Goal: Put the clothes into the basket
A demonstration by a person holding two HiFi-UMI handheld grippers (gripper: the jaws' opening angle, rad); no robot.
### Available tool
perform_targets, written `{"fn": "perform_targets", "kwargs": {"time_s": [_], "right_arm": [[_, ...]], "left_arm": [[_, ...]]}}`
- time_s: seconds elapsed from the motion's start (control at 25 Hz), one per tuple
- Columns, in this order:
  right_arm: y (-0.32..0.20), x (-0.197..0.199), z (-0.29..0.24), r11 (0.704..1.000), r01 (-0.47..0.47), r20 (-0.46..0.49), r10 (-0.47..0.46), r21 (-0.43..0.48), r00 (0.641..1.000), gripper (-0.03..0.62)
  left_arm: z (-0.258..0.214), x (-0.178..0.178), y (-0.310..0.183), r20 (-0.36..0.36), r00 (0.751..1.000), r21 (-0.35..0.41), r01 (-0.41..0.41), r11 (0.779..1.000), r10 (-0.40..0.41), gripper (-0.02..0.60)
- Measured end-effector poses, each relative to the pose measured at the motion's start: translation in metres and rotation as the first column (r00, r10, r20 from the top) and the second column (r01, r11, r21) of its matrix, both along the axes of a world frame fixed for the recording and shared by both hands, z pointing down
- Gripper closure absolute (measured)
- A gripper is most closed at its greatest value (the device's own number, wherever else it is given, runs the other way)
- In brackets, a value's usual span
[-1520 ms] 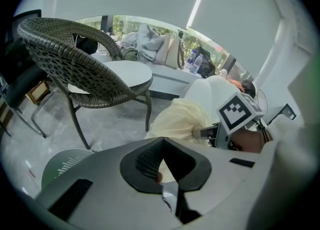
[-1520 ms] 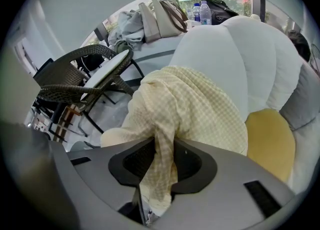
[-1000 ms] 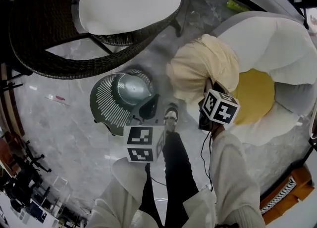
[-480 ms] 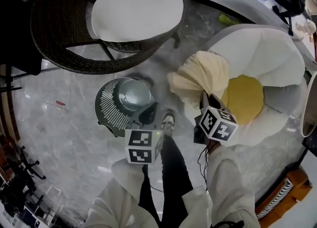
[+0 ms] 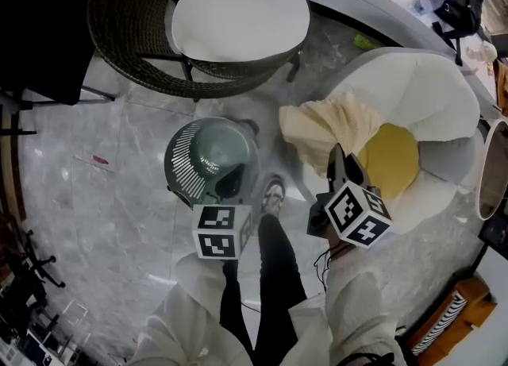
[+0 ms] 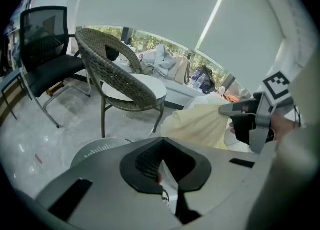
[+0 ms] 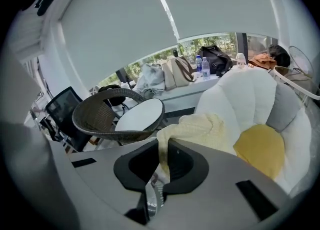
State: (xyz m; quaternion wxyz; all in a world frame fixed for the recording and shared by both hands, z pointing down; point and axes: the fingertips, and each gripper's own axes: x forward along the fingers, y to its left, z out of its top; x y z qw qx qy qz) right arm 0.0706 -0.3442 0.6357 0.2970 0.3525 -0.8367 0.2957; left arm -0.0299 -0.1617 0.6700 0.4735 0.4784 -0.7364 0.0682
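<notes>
A pale yellow garment hangs from my right gripper, which is shut on one edge of it; the cloth drapes off the front of the white armchair. In the right gripper view the garment runs down into the jaws. The green slatted basket stands on the floor to the left. My left gripper hovers over the basket's near rim; whether its jaws are open is hidden. The left gripper view shows the basket below and the garment to the right.
A wicker chair with a white seat stands behind the basket. A yellow cushion lies in the armchair. A black office chair is far left. My leg and shoe are between basket and armchair. Bags sit on the window ledge.
My right gripper has risen with the yellow garment, which now hangs stretched instead of lying bunched on the armchair. The left gripper has lifted a little over the basket.
</notes>
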Motion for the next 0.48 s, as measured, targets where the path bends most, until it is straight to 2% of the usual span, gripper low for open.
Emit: {"fn": "perform_targets", "kwargs": {"time_s": [0.48], "right_arm": [[0.081,-0.032,-0.049,0.999,0.033,0.107,-0.029,-0.039,0.994,0.556]], "left_arm": [[-0.033,-0.027,0.065,0.043,0.996,0.03,0.076,0.997,-0.077,0.584]]}}
